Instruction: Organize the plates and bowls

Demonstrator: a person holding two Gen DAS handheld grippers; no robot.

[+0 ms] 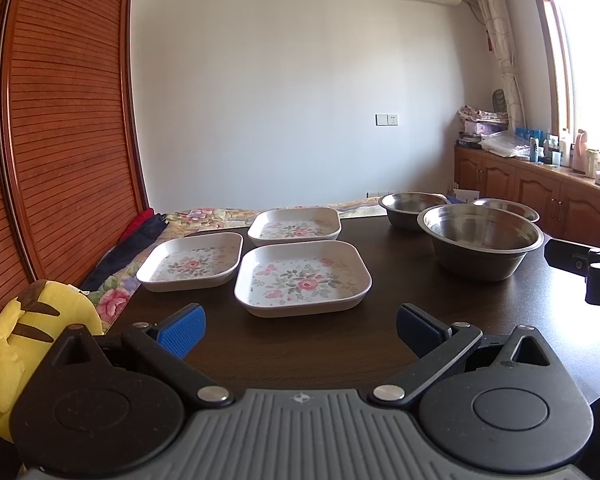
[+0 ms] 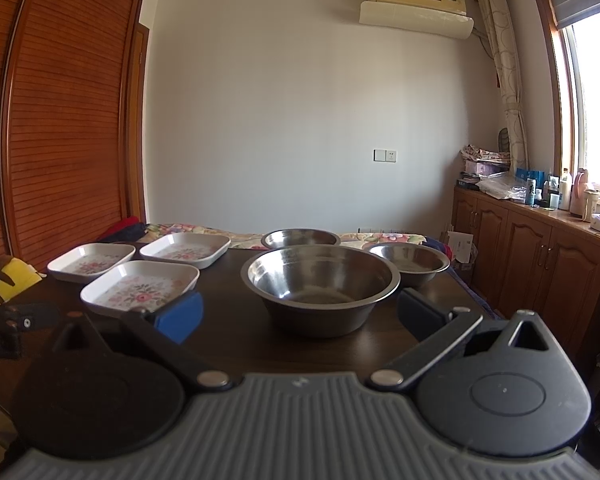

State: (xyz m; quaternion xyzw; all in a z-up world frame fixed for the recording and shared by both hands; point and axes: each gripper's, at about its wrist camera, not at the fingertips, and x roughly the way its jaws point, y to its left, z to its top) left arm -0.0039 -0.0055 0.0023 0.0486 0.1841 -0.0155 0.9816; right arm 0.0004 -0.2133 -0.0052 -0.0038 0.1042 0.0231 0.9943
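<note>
Dark wood fills the foreground, a round table (image 1: 380, 280) carrying three floral square plates on its left half and three steel bowls on its right. Nothing is held yet: the left gripper (image 1: 298, 326) is seen with fingers spread wide and empty, the nearest plate (image 1: 303, 277) lying straight ahead of them, just beyond the tips. The right gripper (image 2: 300, 314) is likewise spread and empty, the largest bowl (image 2: 320, 288) framed dead centre between its fingers (close, though no contact is seen). Each hand is judged nearer its own group.
</note>
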